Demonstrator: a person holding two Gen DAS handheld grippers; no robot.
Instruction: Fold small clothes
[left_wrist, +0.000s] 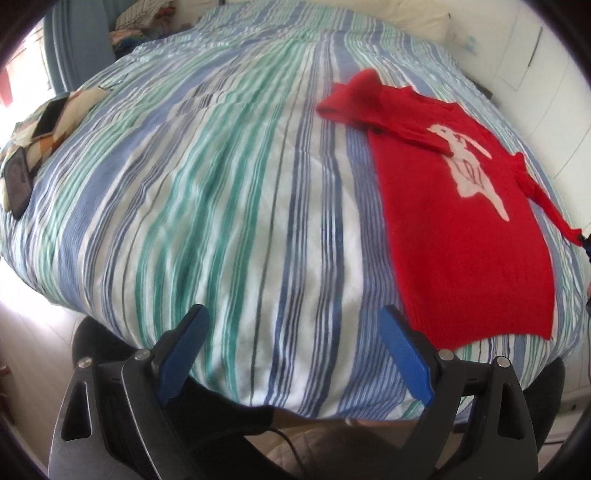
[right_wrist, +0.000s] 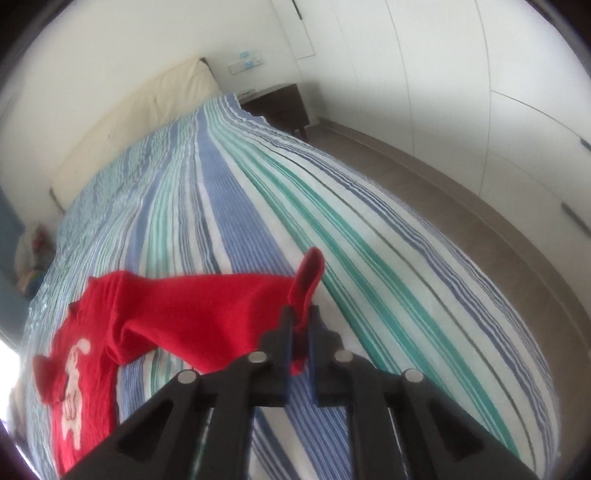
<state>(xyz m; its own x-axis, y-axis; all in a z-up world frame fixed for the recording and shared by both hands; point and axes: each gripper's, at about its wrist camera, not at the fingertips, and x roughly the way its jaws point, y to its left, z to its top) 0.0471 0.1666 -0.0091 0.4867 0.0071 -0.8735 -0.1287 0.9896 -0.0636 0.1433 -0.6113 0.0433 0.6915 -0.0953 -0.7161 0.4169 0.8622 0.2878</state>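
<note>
Right wrist view: a striped bed carries a small red sweater, its sleeve cuff clamped in the right gripper fingers. Best to carry the sleeve across the chest, keeping it flat. The left gripper, fingers apart, holds nothing. Two phones lie well apart, no obstacle.

No readable text or labels appear anywhere.

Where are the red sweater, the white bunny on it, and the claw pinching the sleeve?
sweater (left_wrist: 476, 254), left wrist view, plain red body below the picture.
bunny (left_wrist: 472, 166), left wrist view, middle of the white shape.
right claw (right_wrist: 298, 317), right wrist view, between its tips, shut on the sleeve (right_wrist: 308, 273).
</note>
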